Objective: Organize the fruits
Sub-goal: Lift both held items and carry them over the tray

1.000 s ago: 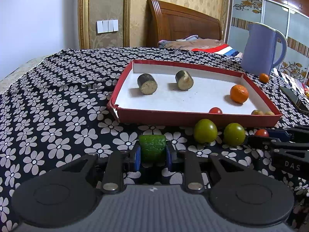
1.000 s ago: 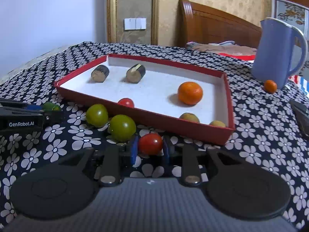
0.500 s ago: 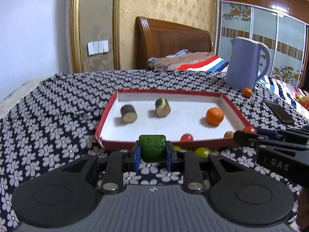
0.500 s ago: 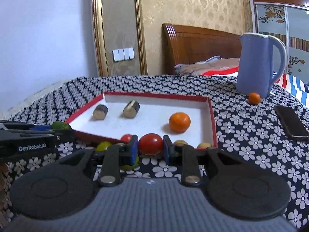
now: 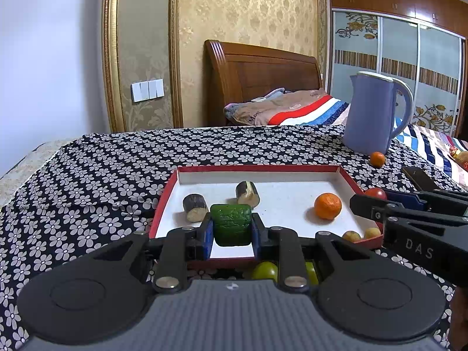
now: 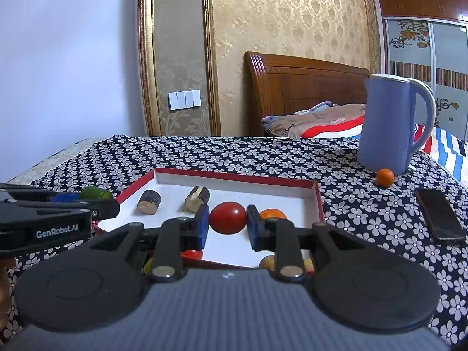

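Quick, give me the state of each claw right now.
Left claw: closed on the green fruit.
Right claw: closed on the red tomato.

Both wrist views look forward, slightly downward, sharing the red tray.

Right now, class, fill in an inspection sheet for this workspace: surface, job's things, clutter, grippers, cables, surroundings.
Surface: flowered tablecloth, dark with white blooms.
Job's things: red tray holding an orange, two cut log-like pieces and small yellowish fruits; green round fruits in front of the tray.
Clutter: blue jug, small orange beside it, phone.
Grippers: left gripper shut on green block; right gripper shut on red tomato.
Cables: nothing seen.
Surroundings: bed headboard, wall switch, wardrobe.
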Available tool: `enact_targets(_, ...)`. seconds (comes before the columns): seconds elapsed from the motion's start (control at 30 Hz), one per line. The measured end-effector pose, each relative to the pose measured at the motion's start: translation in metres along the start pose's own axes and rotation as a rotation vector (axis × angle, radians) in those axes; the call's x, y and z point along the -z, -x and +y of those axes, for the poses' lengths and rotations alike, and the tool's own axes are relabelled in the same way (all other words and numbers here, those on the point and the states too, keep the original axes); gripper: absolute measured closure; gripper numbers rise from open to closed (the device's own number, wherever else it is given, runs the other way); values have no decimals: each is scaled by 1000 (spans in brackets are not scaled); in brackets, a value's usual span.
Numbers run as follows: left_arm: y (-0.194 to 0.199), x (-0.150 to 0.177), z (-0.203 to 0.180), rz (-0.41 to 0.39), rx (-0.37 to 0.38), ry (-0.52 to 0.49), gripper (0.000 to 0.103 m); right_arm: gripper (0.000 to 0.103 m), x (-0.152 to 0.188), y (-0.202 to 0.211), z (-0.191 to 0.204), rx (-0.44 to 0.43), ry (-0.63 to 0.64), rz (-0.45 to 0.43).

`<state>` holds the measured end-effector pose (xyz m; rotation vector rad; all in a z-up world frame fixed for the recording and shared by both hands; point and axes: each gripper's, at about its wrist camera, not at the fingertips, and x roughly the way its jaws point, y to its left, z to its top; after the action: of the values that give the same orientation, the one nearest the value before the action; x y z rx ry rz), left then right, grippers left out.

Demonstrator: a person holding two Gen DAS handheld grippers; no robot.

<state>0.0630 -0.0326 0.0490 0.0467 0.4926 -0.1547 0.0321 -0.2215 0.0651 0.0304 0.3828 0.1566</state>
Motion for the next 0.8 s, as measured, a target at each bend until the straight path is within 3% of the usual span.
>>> enact_targets(0.8,-32,-13,-9,44,9,-24,78,78,-12,-22,-4,16,17,16)
